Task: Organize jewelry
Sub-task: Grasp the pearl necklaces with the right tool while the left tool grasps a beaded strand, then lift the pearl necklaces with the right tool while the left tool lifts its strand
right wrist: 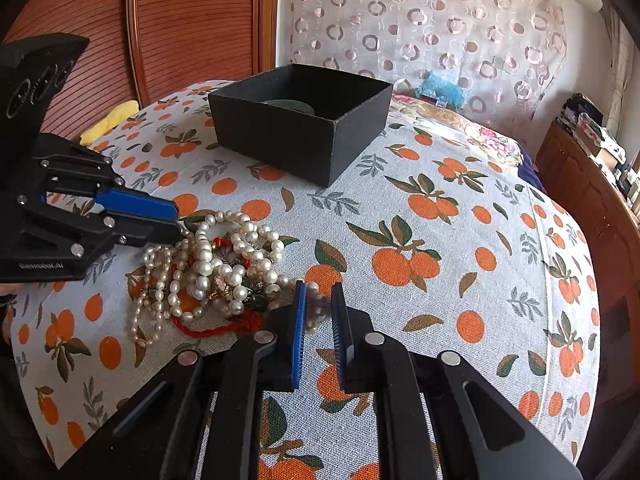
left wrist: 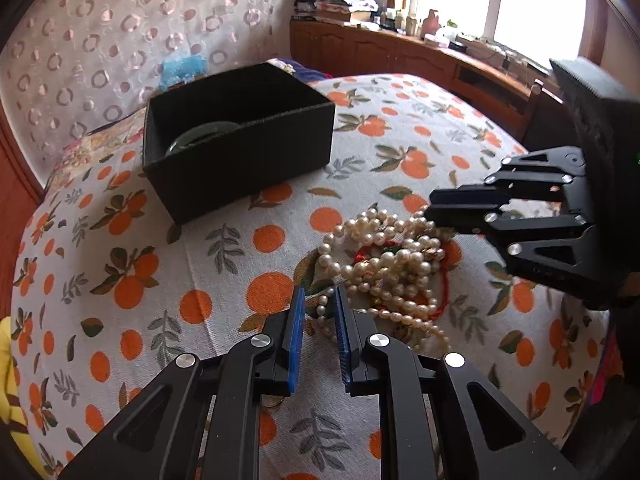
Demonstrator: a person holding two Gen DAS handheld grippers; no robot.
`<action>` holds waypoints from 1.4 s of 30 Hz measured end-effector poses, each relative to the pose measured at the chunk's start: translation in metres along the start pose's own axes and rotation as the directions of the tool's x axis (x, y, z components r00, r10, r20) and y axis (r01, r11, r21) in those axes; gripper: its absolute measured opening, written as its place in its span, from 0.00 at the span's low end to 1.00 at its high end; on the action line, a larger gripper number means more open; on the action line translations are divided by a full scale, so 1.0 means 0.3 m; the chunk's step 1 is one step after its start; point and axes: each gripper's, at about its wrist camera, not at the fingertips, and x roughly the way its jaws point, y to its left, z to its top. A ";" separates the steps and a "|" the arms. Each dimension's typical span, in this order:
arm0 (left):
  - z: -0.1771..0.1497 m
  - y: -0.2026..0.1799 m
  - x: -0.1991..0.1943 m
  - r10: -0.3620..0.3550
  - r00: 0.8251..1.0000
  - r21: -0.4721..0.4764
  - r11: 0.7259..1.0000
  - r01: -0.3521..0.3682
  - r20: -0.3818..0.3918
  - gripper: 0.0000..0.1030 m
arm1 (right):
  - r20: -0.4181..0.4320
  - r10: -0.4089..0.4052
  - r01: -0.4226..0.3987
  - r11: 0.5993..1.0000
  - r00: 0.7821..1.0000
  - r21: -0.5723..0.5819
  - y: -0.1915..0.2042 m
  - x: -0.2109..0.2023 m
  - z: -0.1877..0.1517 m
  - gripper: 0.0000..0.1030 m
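Note:
A tangled pile of pearl strands [left wrist: 392, 268] with a red cord and green beads lies on the orange-print cloth, and it also shows in the right wrist view as the pile [right wrist: 212, 268]. My left gripper [left wrist: 320, 298] has its blue pads drawn in narrowly on a pearl strand at the pile's near edge. My right gripper [right wrist: 319, 292] is shut on another pearl strand [right wrist: 316, 312] at the pile's opposite edge. Each gripper appears in the other's view: right gripper [left wrist: 431, 209], left gripper [right wrist: 178, 220]. Behind the pile stands an open black box [left wrist: 240, 160] holding a green bangle [left wrist: 200, 136].
The orange-print cloth [right wrist: 440, 240] covers a bed. A yellow object [right wrist: 112, 120] lies at its edge by a wooden slatted panel [right wrist: 180, 32]. A cluttered wooden cabinet [left wrist: 400, 56] runs under the window. A patterned curtain [right wrist: 440, 20] hangs behind the box [right wrist: 300, 136].

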 end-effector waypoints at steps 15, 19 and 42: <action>0.013 0.026 -0.190 0.010 0.986 -0.050 0.999 -0.001 0.164 0.04 | 0.000 0.001 -0.001 1.000 1.000 0.001 -0.003 -0.001 -0.001 0.13; 0.027 0.014 -0.258 0.018 0.975 -0.056 0.998 -0.006 0.221 0.04 | 0.000 0.007 -0.007 1.000 1.000 0.006 0.001 0.002 0.000 0.14; 0.134 0.052 -0.507 0.093 0.907 -0.096 0.994 -0.058 0.411 0.04 | 0.103 0.038 -0.034 0.999 0.994 -0.037 0.025 -0.147 0.114 0.08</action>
